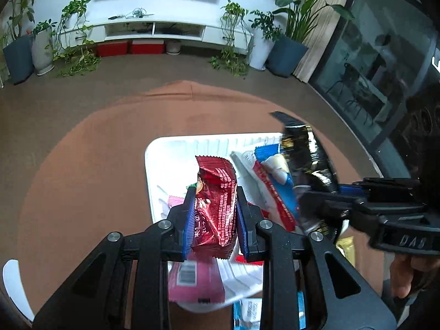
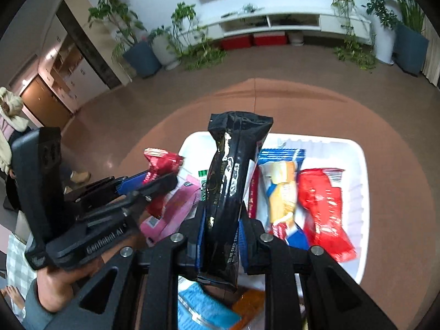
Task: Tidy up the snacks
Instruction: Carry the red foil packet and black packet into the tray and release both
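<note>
Left claw point(image 1: 213, 217) clamped a dark-red foil snack packet point(image 1: 217, 203), right claw point(image 2: 220, 233) a black one point(image 2: 233, 187), both above the white plastic tray point(image 2: 360, 192); several snacks already inside.

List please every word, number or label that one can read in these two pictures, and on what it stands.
"DAB": raised letters on the body of the right tool, seen in the left wrist view.
Left tool, body: raised lettering, too blurred to read.
Dark red wrapper: white print, too small.
Black packet: print blurred.
</note>
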A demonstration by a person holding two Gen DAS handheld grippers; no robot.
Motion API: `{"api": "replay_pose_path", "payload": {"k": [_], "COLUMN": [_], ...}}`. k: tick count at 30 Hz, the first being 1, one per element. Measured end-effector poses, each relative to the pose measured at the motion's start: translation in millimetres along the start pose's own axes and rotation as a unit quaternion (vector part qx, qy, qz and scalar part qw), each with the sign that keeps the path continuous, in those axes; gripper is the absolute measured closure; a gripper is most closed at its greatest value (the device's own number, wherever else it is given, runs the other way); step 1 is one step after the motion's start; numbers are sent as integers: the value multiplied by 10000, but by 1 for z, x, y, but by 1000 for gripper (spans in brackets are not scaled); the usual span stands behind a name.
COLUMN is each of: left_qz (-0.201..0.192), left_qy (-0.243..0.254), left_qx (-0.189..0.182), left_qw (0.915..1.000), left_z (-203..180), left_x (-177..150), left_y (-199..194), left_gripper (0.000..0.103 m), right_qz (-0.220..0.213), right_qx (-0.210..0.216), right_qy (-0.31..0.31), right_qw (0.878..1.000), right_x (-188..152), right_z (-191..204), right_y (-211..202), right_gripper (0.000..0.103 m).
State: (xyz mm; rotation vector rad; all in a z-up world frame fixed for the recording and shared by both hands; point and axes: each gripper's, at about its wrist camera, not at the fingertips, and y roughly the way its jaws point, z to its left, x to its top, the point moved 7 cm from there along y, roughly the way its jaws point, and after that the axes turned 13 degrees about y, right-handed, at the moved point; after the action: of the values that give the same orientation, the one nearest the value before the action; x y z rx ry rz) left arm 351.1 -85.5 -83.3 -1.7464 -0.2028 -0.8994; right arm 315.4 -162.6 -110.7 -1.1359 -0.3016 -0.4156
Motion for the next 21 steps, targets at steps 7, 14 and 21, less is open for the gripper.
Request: {"api": "replay_pose_path", "payload": {"k": [7, 14, 21], "left_qz": [128, 226, 203], "left_qy": [51, 27, -5], "left_qx": [43, 133, 228], "left_qw": [9999, 9997, 9995], "left_z": [-10, -19, -21], "left_x": [0, -7, -6], "left_y": [47, 77, 91], "left_gripper": [79, 77, 58], "right_qz": [268, 384, 273], "right_qx": [-185, -255, -217], "right_qy": [5, -99, -35], "right_qw": [9995, 9989, 9994], "right_x": [0, -4, 0], "right_z": [-11, -16, -20], "right_y": [33, 44, 37], "right_gripper": [81, 80, 76]}}
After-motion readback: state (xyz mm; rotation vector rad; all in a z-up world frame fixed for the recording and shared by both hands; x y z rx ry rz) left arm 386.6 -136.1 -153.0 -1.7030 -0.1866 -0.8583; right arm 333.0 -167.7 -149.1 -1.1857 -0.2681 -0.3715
